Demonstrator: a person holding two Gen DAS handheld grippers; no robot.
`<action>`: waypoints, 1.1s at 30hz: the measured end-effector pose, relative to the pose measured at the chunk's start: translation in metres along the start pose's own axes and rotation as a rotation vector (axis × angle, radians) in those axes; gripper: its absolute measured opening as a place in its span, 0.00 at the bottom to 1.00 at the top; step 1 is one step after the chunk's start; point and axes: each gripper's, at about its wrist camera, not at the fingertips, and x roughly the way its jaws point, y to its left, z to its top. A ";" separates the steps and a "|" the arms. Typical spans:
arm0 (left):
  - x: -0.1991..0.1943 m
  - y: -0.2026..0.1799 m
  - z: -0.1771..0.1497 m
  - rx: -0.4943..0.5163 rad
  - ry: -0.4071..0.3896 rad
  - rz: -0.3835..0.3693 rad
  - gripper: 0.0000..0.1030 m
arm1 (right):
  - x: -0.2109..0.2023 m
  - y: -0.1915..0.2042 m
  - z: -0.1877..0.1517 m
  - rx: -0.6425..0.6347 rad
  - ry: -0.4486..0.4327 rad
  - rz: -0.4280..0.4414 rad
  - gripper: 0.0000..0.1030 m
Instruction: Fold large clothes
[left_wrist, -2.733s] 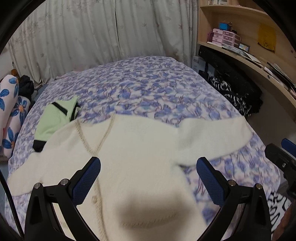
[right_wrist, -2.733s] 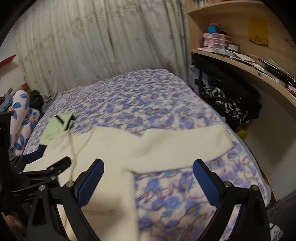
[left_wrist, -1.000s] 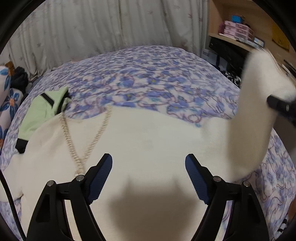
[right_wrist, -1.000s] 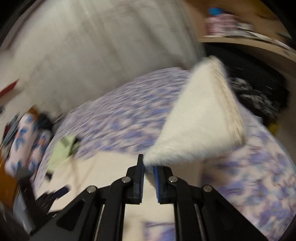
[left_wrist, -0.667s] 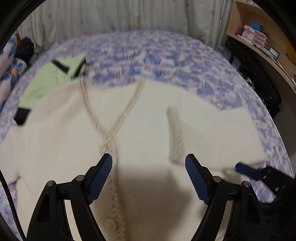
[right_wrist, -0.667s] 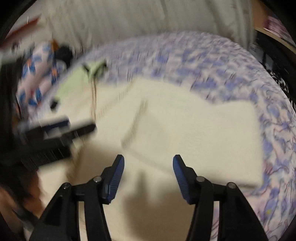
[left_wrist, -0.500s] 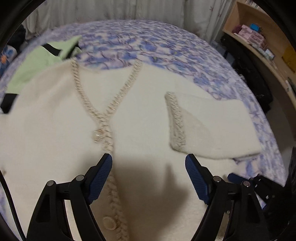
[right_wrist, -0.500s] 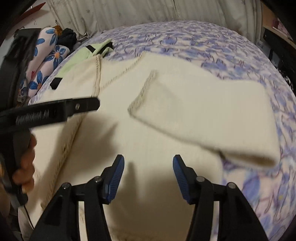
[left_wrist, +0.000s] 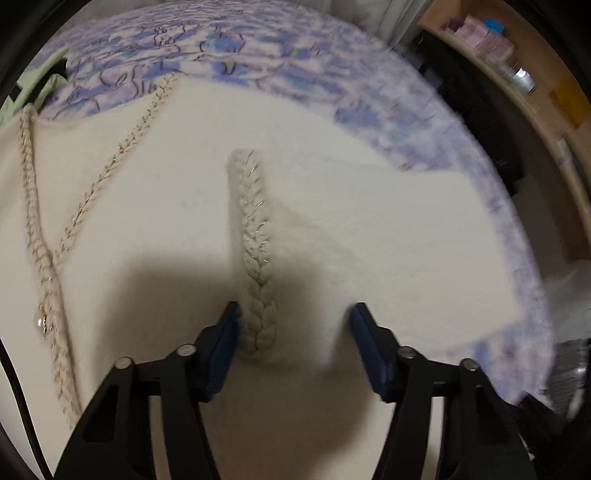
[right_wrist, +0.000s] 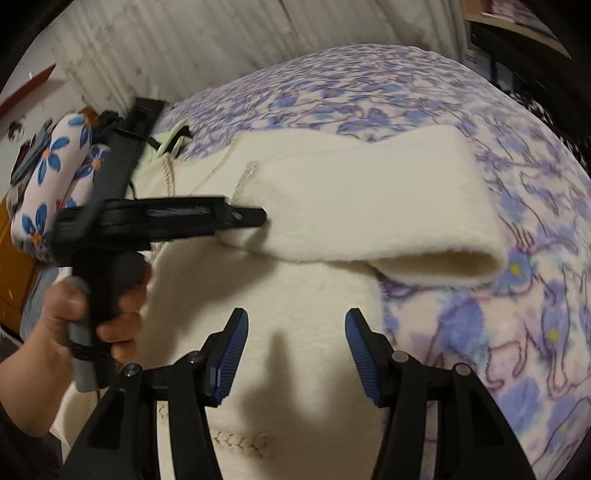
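A cream knitted cardigan (left_wrist: 155, 221) with braided trim lies spread on the flowered bed; it also shows in the right wrist view (right_wrist: 303, 302). Its right sleeve (right_wrist: 362, 206) is folded across the body. In the left wrist view my left gripper (left_wrist: 293, 328) is open, its fingers on either side of the sleeve's braided cuff (left_wrist: 255, 266). In the right wrist view the left gripper (right_wrist: 255, 216) touches the cuff end of the sleeve. My right gripper (right_wrist: 295, 332) is open and empty above the cardigan's lower right part.
The bedspread (right_wrist: 517, 295) has a blue flower print. A light green garment (left_wrist: 33, 88) lies at the bed's far left. Flowered pillows (right_wrist: 48, 173) lie left of the bed. A wooden shelf with boxes (left_wrist: 517, 66) and dark clothes stand at the right. Curtains hang behind.
The right gripper carried the sleeve over the body and let go of it. The left gripper has moved forward and down to the sleeve's cuff and narrowed its opening.
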 end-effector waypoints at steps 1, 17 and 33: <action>0.001 -0.009 0.002 0.044 -0.012 0.044 0.33 | 0.000 -0.003 0.000 0.013 0.003 0.000 0.53; -0.200 0.074 -0.007 0.094 -0.297 0.283 0.27 | -0.042 -0.012 0.008 0.016 -0.057 -0.064 0.54; -0.100 0.225 -0.023 -0.283 -0.059 0.048 0.49 | 0.025 -0.019 0.064 0.120 0.032 -0.052 0.56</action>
